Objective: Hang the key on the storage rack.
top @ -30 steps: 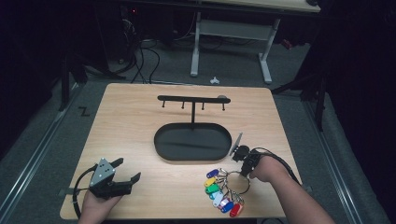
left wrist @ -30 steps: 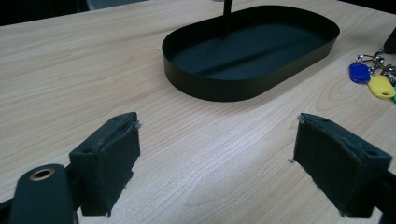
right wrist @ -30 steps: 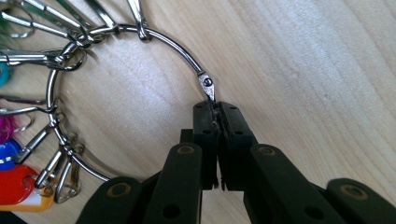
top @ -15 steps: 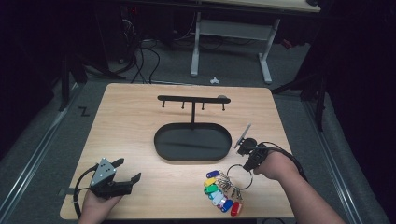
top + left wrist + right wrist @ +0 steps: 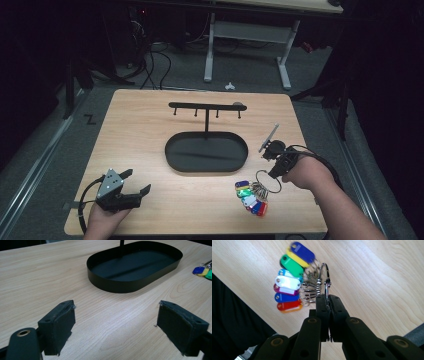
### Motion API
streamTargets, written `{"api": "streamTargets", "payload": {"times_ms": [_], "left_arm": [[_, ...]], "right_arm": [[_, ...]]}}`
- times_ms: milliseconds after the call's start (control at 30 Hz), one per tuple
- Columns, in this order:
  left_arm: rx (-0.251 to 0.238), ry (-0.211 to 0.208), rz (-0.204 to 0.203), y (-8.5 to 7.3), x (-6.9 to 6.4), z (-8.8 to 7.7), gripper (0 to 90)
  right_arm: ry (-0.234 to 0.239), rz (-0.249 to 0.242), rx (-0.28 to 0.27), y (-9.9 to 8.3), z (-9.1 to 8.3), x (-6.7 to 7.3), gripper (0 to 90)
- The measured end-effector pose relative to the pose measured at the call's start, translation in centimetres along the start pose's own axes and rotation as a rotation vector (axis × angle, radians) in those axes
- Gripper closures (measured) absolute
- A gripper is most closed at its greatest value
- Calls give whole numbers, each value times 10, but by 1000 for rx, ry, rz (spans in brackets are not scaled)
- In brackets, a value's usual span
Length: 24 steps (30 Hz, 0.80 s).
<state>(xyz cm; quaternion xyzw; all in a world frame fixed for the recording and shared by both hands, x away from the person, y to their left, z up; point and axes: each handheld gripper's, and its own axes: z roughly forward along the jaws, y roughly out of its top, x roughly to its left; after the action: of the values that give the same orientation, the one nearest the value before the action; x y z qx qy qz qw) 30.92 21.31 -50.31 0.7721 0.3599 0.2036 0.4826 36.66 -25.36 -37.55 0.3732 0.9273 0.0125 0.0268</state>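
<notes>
Wooden table (image 5: 150, 125): right gripper (image 5: 328, 302) clamps the key ring (image 5: 325, 281) with coloured tags (image 5: 289, 285); left gripper (image 5: 134, 184) rests, jaws apart.

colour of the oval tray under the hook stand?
Black, matte, matching the stand. The tray shows best in the left gripper view.

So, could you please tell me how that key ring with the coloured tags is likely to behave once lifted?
Probably floppy: the tags hang loosely from small rings on the large key ring, so they may swing. Likely light, being small plastic. The right gripper pinches only thin wire, so it could pivot.
</notes>
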Motion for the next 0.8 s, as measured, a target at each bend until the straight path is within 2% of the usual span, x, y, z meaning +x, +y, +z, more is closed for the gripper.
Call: {"api": "streamTargets", "payload": {"times_ms": [200,300,367,633,800], "left_arm": [[2,-3,2,1,0,0,155],[2,-3,2,1,-1,0,155],[3,-3,2,1,-1,0,155],[5,-5,1,1,-1,0,155],[5,-5,3,1,0,1,155]], "right_arm": [[-16,0,-15,0,-19,1,874],[-42,-2,-14,1,-29,3,874],[-44,-5,-23,4,-41,4,874],[-64,-24,-29,12,-64,6,875],[-77,-35,-29,16,-72,8,874]]}}
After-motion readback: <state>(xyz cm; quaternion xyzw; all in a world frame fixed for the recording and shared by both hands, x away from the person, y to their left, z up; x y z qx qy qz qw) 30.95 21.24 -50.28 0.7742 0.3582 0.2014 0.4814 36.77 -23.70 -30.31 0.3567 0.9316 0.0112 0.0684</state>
